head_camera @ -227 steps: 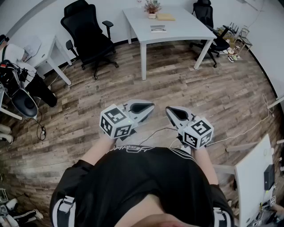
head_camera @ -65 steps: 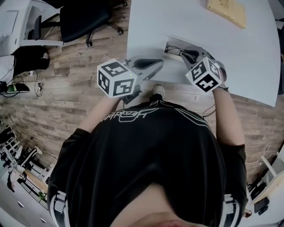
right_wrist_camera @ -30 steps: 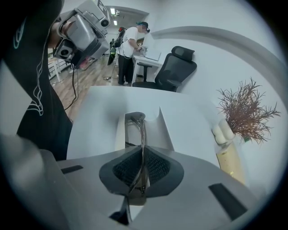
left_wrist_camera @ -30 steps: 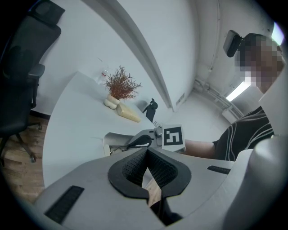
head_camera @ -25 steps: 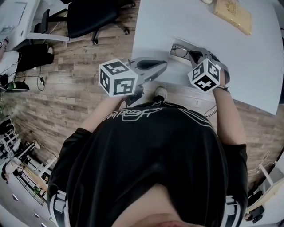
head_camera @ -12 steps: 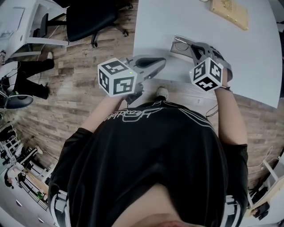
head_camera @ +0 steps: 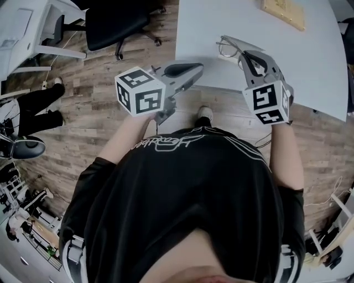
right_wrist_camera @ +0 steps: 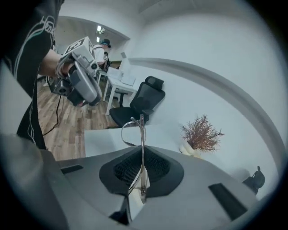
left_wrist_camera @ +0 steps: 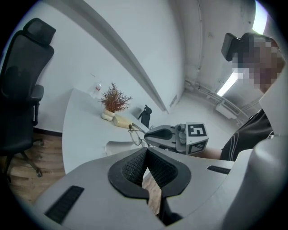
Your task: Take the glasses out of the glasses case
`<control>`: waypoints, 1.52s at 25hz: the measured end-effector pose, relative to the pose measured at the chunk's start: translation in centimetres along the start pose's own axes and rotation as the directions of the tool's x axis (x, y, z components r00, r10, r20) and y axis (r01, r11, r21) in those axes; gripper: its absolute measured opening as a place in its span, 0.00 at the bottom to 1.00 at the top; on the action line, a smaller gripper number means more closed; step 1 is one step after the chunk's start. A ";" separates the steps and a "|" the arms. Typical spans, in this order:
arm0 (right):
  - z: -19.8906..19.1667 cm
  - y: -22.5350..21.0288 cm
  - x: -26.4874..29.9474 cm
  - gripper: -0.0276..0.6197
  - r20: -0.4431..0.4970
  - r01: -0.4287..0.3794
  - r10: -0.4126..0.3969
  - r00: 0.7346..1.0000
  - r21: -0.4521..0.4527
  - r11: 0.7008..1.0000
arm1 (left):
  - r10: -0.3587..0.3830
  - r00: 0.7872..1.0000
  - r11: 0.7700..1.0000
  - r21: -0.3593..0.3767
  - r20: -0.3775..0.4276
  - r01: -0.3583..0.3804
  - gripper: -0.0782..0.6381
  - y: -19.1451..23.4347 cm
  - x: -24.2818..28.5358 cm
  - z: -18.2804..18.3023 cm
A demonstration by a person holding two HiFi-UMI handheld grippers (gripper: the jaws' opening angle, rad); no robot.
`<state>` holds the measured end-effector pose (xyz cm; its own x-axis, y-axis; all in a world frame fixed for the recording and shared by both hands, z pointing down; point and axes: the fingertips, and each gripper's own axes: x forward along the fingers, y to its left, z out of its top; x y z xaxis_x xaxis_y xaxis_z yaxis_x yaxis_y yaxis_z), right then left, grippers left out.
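Observation:
Thin wire-framed glasses [head_camera: 225, 47] hang in the air over the white table [head_camera: 221, 22], with my right gripper [head_camera: 241, 52] shut on one of their arms. In the right gripper view the frame [right_wrist_camera: 133, 130] stands upright between the pads of that gripper [right_wrist_camera: 142, 150]. The pale open glasses case [left_wrist_camera: 116, 146] lies on the table just below the glasses [left_wrist_camera: 136, 135]. My left gripper [head_camera: 194, 68] hovers at the table's near edge, left of the glasses, jaws together and holding nothing [left_wrist_camera: 146, 150].
A wooden board [head_camera: 283, 12] lies farther back on the table. A dried plant in a small pot [left_wrist_camera: 113, 99] and a black figurine [left_wrist_camera: 145, 116] stand at its far end. A black office chair [head_camera: 119, 22] is on the wooden floor to the left.
My right gripper has risen and pulled back from the case with the glasses in it. The left gripper has stayed by the table edge, jaws together.

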<state>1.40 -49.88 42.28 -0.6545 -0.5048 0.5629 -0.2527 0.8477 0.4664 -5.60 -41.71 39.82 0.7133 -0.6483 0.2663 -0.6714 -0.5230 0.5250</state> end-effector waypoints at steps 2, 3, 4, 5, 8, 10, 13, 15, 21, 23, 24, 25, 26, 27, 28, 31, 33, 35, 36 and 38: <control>1.8 1.0 -1.6 0.06 0.036 0.012 -0.014 0.999 0.040 0.999 | -0.012 1.000 1.000 -0.001 0.005 0.012 0.12 -0.9 -1.5 -0.2; 2.6 1.5 -2.4 0.06 0.049 0.017 -0.020 0.999 0.061 0.998 | -0.022 1.000 1.000 -0.008 0.012 0.022 0.12 -1.4 -2.3 -0.2; 3.3 2.0 -3.2 0.06 0.063 0.023 -0.028 0.998 0.084 0.996 | -0.033 0.999 0.999 -0.013 0.022 0.033 0.12 -2.0 -3.1 -0.2; 3.8 2.6 -4.1 0.06 0.075 0.031 -0.039 0.996 0.108 0.994 | -0.042 0.999 0.999 -0.012 0.031 0.042 0.12 -2.7 -3.9 -0.3; 5.0 4.6 -7.5 0.06 0.111 0.046 -0.068 0.991 0.190 0.981 | -0.059 0.997 0.998 0.025 0.040 0.058 0.12 -5.3 -6.1 -1.0; 6.1 6.2 -9.2 0.06 0.133 0.042 -0.076 0.988 0.241 0.970 | -0.078 0.996 0.996 0.044 0.049 0.076 0.12 -6.6 -7.7 -1.2; 7.8 8.2 -11.0 0.06 0.157 0.052 -0.106 0.982 0.313 0.948 | -0.116 0.991 0.992 0.056 0.069 0.113 0.12 -7.9 -10.0 -1.3; 8.2 9.7 -12.7 0.06 0.169 0.053 -0.123 0.978 0.368 0.928 | -0.141 0.987 0.988 0.070 0.073 0.136 0.12 -9.3 -11.1 -1.7; 8.7 14.5 -18.2 0.06 0.235 0.005 -0.147 0.961 0.516 0.856 | -0.208 0.977 0.972 0.127 0.053 0.200 0.12 -14.1 -13.7 -4.2; 8.8 15.8 -19.6 0.06 0.244 0.007 -0.163 0.956 0.536 0.844 | -0.226 0.973 0.967 0.135 0.045 0.218 0.12 -15.3 -14.5 -5.2; 8.8 16.5 -20.2 0.06 0.248 0.007 -0.168 0.954 0.542 0.840 | -0.230 0.972 0.965 0.136 0.041 0.223 0.12 -15.8 -14.8 -5.7; 8.7 17.1 -20.7 0.06 0.252 0.006 -0.173 0.952 0.549 0.836 | -0.232 0.972 0.965 0.135 0.040 0.225 0.12 -16.2 -15.2 -6.1; 8.7 17.6 -21.2 0.06 0.258 0.003 -0.176 0.950 0.557 0.831 | -0.233 0.972 0.965 0.134 0.039 0.226 0.12 -16.5 -15.5 -6.5; 8.7 18.2 -21.7 0.06 0.262 0.000 -0.180 0.948 0.566 0.825 | -0.232 0.972 0.965 0.133 0.039 0.225 0.12 -16.8 -15.8 -6.9; 8.6 18.8 -22.0 0.06 0.267 -0.004 -0.183 0.946 0.574 0.819 | -0.230 0.972 0.966 0.132 0.039 0.223 0.12 -17.0 -16.1 -7.3; 8.8 20.5 -22.8 0.06 0.278 -0.014 -0.186 0.942 0.590 0.807 | -0.222 0.974 0.968 0.127 0.038 0.216 0.12 -17.4 -17.0 -8.3; 9.0 21.3 -23.2 0.06 0.289 -0.027 -0.191 0.938 0.611 0.792 | -0.220 0.975 0.968 0.130 0.035 0.213 0.12 -17.6 -17.4 -8.8; 9.1 22.0 -23.6 0.06 0.310 -0.059 -0.188 0.932 0.642 0.764 | -0.217 0.976 0.968 0.138 0.034 0.211 0.12 -18.0 -17.8 -8.9; 9.0 22.3 -23.7 0.06 0.322 -0.080 -0.185 0.928 0.659 0.748 | -0.215 0.976 0.968 0.142 0.035 0.208 0.12 -18.1 -18.0 -8.9; 8.8 22.8 -23.9 0.06 0.344 -0.117 -0.179 0.922 0.688 0.717 | -0.213 0.976 0.968 0.144 0.041 0.205 0.12 -18.4 -18.3 -9.0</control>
<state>4.99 -17.07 33.43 -0.8030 -0.5611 0.2009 -0.5944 0.7787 -0.2009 -4.48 -15.29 32.54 0.8310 -0.5441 0.1153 -0.5327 -0.7191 0.4462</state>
